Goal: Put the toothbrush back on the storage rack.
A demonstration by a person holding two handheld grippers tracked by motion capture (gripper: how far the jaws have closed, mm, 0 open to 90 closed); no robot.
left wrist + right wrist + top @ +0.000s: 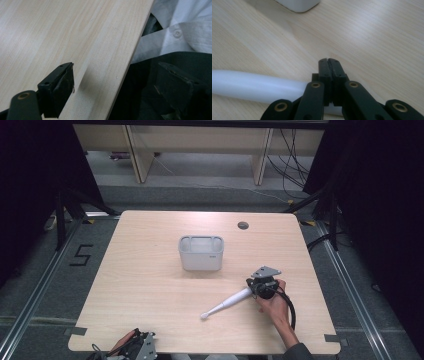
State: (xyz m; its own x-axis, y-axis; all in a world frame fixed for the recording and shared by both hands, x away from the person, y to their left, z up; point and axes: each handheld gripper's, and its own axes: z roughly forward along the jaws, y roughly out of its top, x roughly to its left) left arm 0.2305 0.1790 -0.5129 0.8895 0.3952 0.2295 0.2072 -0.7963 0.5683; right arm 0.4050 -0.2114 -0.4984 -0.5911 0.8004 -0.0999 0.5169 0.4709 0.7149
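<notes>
A white, slim brush-like handle [227,303] lies on the wooden table [145,275], its small head toward the front edge. My right gripper [251,283] sits at its thick end, held by a hand. In the right gripper view the gripper [329,61] is shut, pads pressed together, and the white handle [249,85] passes underneath the linkage, not between the pads. A grey-white bin [201,252] stands at the table's middle, beyond the right gripper. My left gripper [140,347] rests at the front edge; it [116,67] is open, one jaw over the tabletop, the other past the edge.
A small round cable hole [243,225] sits near the table's far edge. The bin's bottom corner [299,5] shows just ahead of the right gripper. A person's white shirt [180,32] and dark lap lie past the table's front edge.
</notes>
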